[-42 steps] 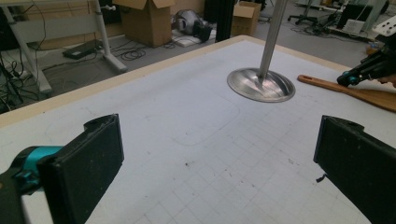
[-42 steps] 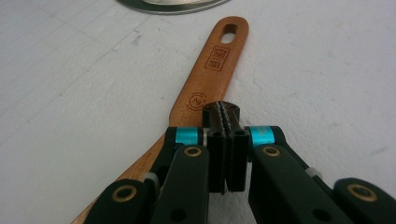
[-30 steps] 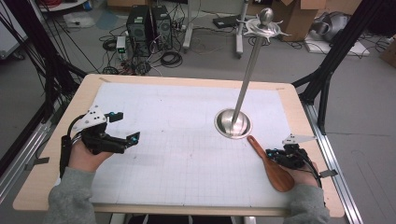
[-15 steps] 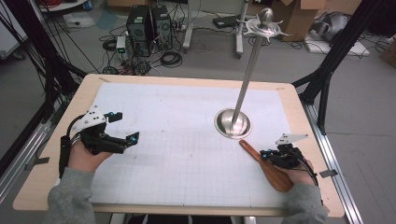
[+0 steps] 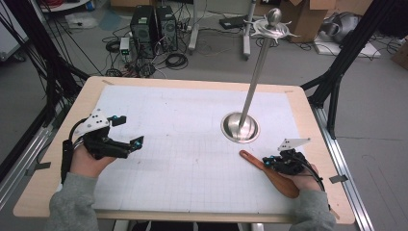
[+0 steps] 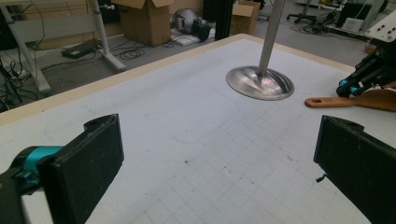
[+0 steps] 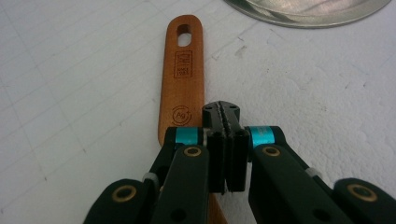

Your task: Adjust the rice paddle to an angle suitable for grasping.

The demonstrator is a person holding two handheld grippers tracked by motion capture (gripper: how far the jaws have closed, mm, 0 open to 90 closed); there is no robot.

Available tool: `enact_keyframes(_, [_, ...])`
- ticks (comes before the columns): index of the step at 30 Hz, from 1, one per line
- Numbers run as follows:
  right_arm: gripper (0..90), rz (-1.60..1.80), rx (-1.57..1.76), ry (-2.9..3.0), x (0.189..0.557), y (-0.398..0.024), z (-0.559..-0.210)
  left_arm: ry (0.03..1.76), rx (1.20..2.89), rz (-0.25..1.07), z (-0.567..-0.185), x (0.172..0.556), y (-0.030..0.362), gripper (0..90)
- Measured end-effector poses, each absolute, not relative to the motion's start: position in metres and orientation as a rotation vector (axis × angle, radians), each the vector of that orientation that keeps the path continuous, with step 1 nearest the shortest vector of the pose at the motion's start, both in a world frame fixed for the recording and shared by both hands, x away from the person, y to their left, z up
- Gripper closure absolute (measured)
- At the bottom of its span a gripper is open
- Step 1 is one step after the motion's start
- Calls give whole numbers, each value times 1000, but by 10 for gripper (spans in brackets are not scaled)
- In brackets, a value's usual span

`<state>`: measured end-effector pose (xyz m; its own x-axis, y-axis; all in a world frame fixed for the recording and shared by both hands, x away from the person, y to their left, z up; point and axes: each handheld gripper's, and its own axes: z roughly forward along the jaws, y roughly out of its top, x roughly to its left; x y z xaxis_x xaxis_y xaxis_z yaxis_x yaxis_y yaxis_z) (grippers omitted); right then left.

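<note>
A brown wooden spatula [image 5: 269, 172] lies on the white grid mat [image 5: 192, 144] at the front right, its holed handle end pointing toward the metal stand. My right gripper [image 5: 266, 162] sits over its middle. In the right gripper view the spatula [image 7: 182, 84] runs under the left finger, while the right gripper [image 7: 227, 116] has its pads pressed together with nothing between them. My left gripper [image 5: 131, 131] hovers at the mat's left side. Its jaws stand wide apart over bare mat in the left gripper view [image 6: 219, 158].
A metal stand with a round dished base [image 5: 239, 127] and a tall pole rises just behind the spatula, also seen as the base [image 6: 260, 83]. The wooden table edge [image 5: 317, 144] runs close to the right hand. Cables and boxes lie on the floor beyond.
The spatula's handle end has swung left and toward me along with a small shift of the right hand. The left gripper has stayed put.
</note>
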<state>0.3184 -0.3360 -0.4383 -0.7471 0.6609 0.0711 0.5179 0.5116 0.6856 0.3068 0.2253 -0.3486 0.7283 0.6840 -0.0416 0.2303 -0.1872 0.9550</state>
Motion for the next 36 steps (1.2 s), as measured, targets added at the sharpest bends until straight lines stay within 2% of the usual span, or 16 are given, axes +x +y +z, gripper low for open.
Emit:
enact_keyframes(3, [885, 1049, 1002, 2551, 318, -335, -437, 726, 1753, 479, -349, 307, 225, 20])
enact_keyframes(8, [789, 1040, 960, 2524, 314, -329, -428, 719, 1745, 485, -347, 305, 225, 20])
enact_keyframes(20, [464, 1041, 958, 2463, 312, -318, -400, 740, 1738, 497, -348, 301, 232, 20])
enact_keyframes(23, [339, 1047, 990, 2430, 313, -318, -394, 739, 1742, 498, -349, 301, 233, 20])
enact_keyframes(26, [283, 1063, 1025, 2402, 313, -319, -391, 746, 1743, 494, -350, 301, 233, 20])
enact_keyframes(27, [221, 1061, 1022, 2386, 312, -319, -389, 747, 1744, 495, -350, 301, 233, 20])
enact_keyframes(28, [221, 1061, 1022, 2386, 312, -319, -389, 747, 1744, 495, -350, 301, 233, 20])
enact_keyframes(33, [103, 1049, 1027, 2360, 311, -317, -385, 750, 1740, 495, -350, 301, 235, 20])
enact_keyframes(36, [95, 1051, 1031, 2340, 310, -316, -382, 749, 1742, 499, -350, 301, 236, 20])
